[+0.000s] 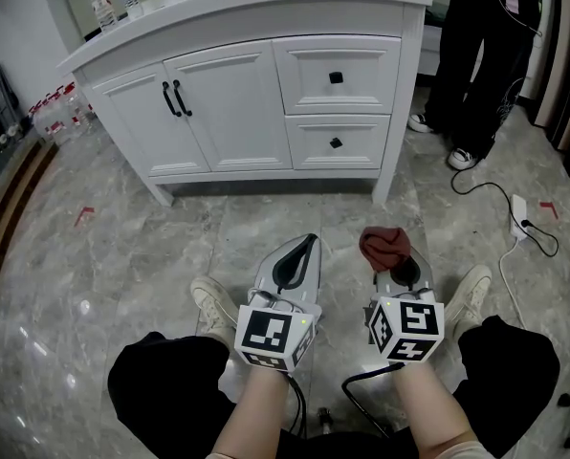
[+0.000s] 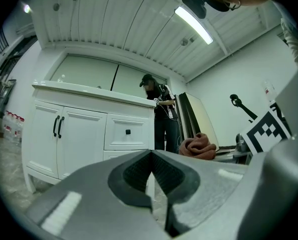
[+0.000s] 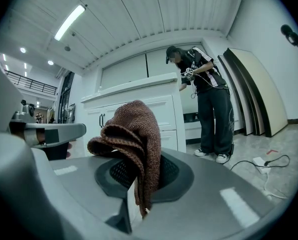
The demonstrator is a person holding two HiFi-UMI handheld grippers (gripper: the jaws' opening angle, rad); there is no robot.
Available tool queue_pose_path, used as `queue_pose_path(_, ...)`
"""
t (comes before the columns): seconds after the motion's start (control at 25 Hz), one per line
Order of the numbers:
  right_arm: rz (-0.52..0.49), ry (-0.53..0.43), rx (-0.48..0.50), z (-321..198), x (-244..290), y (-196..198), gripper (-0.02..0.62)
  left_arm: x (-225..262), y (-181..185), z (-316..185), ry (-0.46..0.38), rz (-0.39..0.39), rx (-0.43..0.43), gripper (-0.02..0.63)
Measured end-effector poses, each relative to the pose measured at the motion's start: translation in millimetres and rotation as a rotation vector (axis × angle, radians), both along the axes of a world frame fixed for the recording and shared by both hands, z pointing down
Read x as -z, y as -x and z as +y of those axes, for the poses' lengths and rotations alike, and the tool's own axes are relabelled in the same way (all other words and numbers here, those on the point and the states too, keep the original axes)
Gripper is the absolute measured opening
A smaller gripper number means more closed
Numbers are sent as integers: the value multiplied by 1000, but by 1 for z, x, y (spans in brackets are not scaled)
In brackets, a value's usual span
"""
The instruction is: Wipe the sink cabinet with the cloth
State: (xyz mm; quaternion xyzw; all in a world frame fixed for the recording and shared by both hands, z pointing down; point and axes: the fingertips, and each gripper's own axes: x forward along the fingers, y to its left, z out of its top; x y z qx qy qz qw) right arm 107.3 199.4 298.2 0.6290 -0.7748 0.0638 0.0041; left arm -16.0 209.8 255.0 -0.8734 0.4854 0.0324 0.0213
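Brown knitted cloth (image 3: 134, 134) is grasped in your right hand-held gripper (image 3: 139, 176), your left hand-held gripper (image 2: 151, 169) is clenched empty, and the sink cabinet (image 1: 266, 94) stands well ahead of both, so next you likely must carry the cloth forward to it.

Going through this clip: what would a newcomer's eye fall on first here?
First, the dark red cloth, pinched in the right tool low in the head view, over the grey marbled floor. Next, the white sink cabinet straight ahead, which the cloth has not yet touched. The left tool is shut on nothing beside the right one, and a person stands at the cabinet's right end.
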Motion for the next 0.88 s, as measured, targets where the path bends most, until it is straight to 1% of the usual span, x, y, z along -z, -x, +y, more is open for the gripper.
queue_pose_path(0.32,-2,34,16,-3,-10,3,80,-14,7,-7,47,-1,20,0)
queue_pose_path(0.48,7,34,16,-3,-10,4,78,-12,6,-7,44,7,15,0)
queue_pose_path(0.64,48,26,25,-3,-7,7,80,-17,3,-6,54,-4,4,0)
queue_pose_path(0.88,49,31,30,-6,-8,9,79,-20,5,-7,58,-9,9,0)
